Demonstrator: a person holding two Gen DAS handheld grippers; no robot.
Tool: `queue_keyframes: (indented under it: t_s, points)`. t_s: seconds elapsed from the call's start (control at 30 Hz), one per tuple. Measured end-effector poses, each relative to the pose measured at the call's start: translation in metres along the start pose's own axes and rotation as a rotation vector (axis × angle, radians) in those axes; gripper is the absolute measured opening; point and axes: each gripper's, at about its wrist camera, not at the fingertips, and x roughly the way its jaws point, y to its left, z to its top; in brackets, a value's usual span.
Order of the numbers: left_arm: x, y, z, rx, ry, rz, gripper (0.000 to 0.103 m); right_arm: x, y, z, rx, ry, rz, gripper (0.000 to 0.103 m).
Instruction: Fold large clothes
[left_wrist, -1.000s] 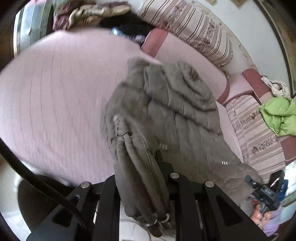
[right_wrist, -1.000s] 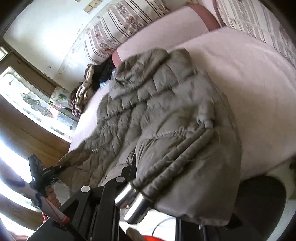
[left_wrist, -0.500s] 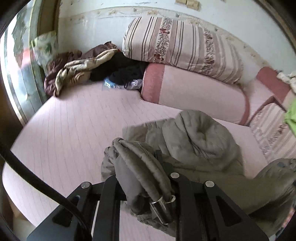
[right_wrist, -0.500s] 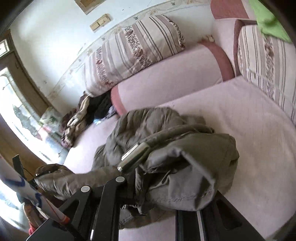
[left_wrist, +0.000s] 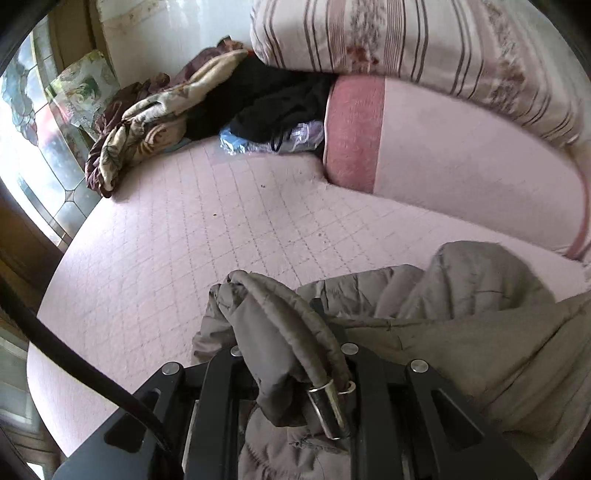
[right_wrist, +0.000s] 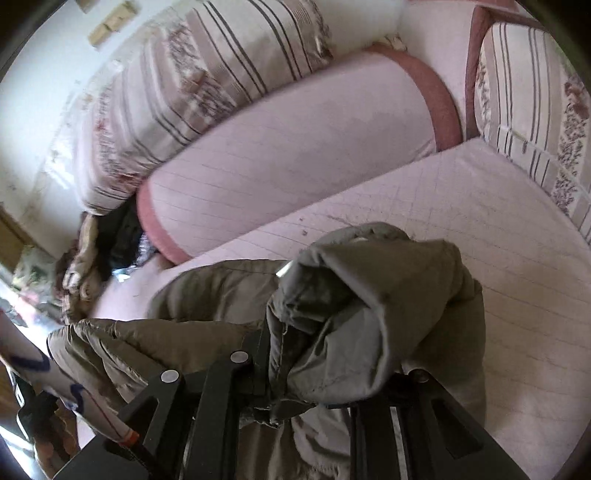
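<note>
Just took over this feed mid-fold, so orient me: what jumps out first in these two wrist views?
The olive-grey puffer jacket fills the foreground of both views, bunched up with the left gripper and right gripper each clamped on a fold. It hangs over the pink quilted sofa seat. Behind, a heap of blankets and dark clothes sits in the sofa's far-left corner.

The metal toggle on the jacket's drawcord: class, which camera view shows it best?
The left wrist view. There the metal toggle hangs sharp and unobstructed at the cord's end, beside the left gripper. The right wrist view shows only a small silvery glint on the jacket.
</note>
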Motion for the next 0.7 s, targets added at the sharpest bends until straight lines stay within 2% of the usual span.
queue_keyframes:
  t_s: [0.23,0.37,0.47,0.53,0.6,0.63,0.67,0.7]
  points:
    - [0.074,-0.03,0.003,0.004,0.055,0.07,0.02,0.069,-0.016,0.01,0.041,0.038,-0.059,0.02]
    - [0.089,-0.037,0.0,0.011,0.035,0.091,0.02,0.093,-0.023,0.008,0.042,0.044,-0.071,0.022]
    - [0.091,-0.038,0.004,0.016,0.056,0.082,0.021,0.098,-0.024,0.008,0.046,0.047,-0.071,0.024]
    - [0.08,-0.026,0.01,-0.014,0.073,0.016,0.024,0.094,-0.022,0.01,0.059,0.052,-0.076,0.025]
    - [0.061,-0.011,0.014,-0.06,0.066,-0.067,0.029,0.078,-0.02,0.012,0.086,0.029,-0.041,0.037]
    - [0.047,0.0,0.018,-0.085,0.057,-0.135,0.034,0.07,-0.02,0.012,0.095,0.015,-0.011,0.051]
    - [0.036,0.008,0.02,-0.104,0.05,-0.182,0.038,0.058,-0.02,0.013,0.105,-0.006,0.02,0.058]
    - [0.025,0.016,0.023,-0.125,0.042,-0.228,0.04,0.045,-0.02,0.015,0.11,-0.027,0.043,0.06]
